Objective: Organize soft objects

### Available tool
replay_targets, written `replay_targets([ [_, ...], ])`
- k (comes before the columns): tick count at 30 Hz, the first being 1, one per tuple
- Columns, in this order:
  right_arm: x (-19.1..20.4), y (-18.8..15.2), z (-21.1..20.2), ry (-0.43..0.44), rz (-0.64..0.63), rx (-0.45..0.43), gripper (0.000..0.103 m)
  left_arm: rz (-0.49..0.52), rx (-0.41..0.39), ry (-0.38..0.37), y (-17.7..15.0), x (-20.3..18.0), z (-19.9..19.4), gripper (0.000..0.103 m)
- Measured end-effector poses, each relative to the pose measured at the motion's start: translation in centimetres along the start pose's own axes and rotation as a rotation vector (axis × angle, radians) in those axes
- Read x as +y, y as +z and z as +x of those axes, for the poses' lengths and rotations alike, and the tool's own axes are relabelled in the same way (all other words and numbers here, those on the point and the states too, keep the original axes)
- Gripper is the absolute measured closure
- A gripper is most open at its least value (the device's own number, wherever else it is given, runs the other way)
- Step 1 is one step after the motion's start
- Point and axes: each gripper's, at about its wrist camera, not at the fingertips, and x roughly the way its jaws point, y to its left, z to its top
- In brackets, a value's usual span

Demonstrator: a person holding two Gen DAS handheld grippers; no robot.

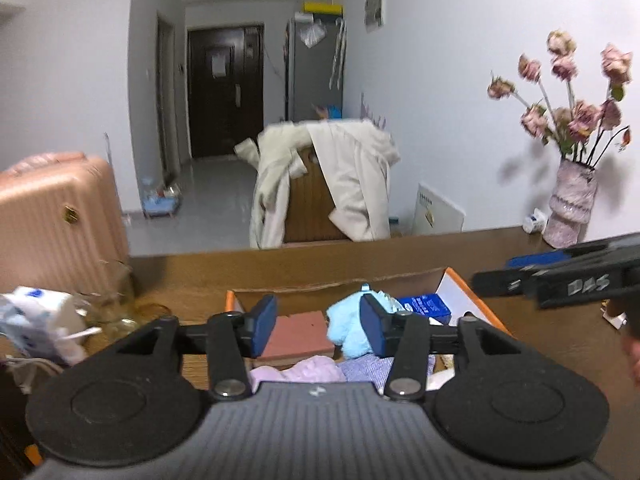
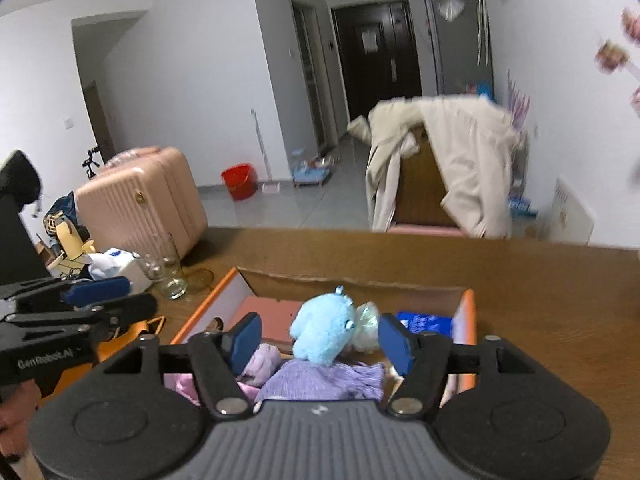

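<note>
Blue plush toy [image 2: 322,334] sits upright in the cardboard box [image 2: 466,316] on the bench, twelve o'clock of the right hand-held gripper [image 2: 320,344], the nearer one; both it and the left hand-held gripper [image 1: 320,326] gape empty.

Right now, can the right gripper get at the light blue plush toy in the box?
Probably yes. The right gripper is open, and the blue plush toy lies on top of the other soft things in the cardboard box, with nothing covering it.

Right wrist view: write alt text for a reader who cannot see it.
The right gripper hangs open above an orange-edged cardboard box holding a blue plush toy and lilac knitwear. The box sits on a wooden table.
</note>
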Motion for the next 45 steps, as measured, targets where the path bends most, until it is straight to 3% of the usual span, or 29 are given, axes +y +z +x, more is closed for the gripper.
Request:
replay_targets([
  [4,0.5,-0.8,-5.6,-0.026,-0.025,-0.055,0.030,0.015,-0.076,0.034,-1.1,-0.5,-5.0,0.035],
  [8,1.4,-2.4,-10.1,-0.049,-0.048,-0.101,0.028,0.011,-0.124,0.055,-3.0,-0.8,-9.0,0.026],
  [13,2.6,-5.6,-14.4,-0.050,-0.057,-0.177,0.021,0.013,-0.178,0.070,-5.8,-1.1,-13.1,0.022],
  [19,4.6,-11.7,-17.7,-0.026,-0.059,-0.227,0.018,-0.042,-0.218,0.082,-10.5,-1.2,-17.6,0.015],
  [27,9.4,-21.7,-22.4,-0.023,-0.100,-0.287,0.015,-0.068,-0.199,0.094,-18.2,-1.6,-24.2,0.006],
  [29,10.7,-23.8,-23.4,-0.030,-0.102,-0.290,0.014,-0.064,-0.211,0.087,-20.2,-1.9,-26.4,0.003],
  [33,13.1,-28.3,-25.5,-0.075,-0.131,-0.283,0.012,-0.053,-0.249,0.165,-23.7,-3.2,-30.0,0.002],
  [38,15.6,-33.3,-27.2,-0.064,-0.120,-0.257,0.005,-0.024,-0.276,0.110,-27.5,-5.2,-32.9,0.000],
  [42,17.0,-34.8,-27.5,0.006,-0.151,-0.240,0.004,0.008,-0.244,0.091,-28.3,-6.1,-32.7,0.000],
  [45,17.2,-34.6,-27.3,-0.005,-0.158,-0.237,0.004,-0.014,-0.231,0.090,-28.3,-6.2,-32.5,0.000],
])
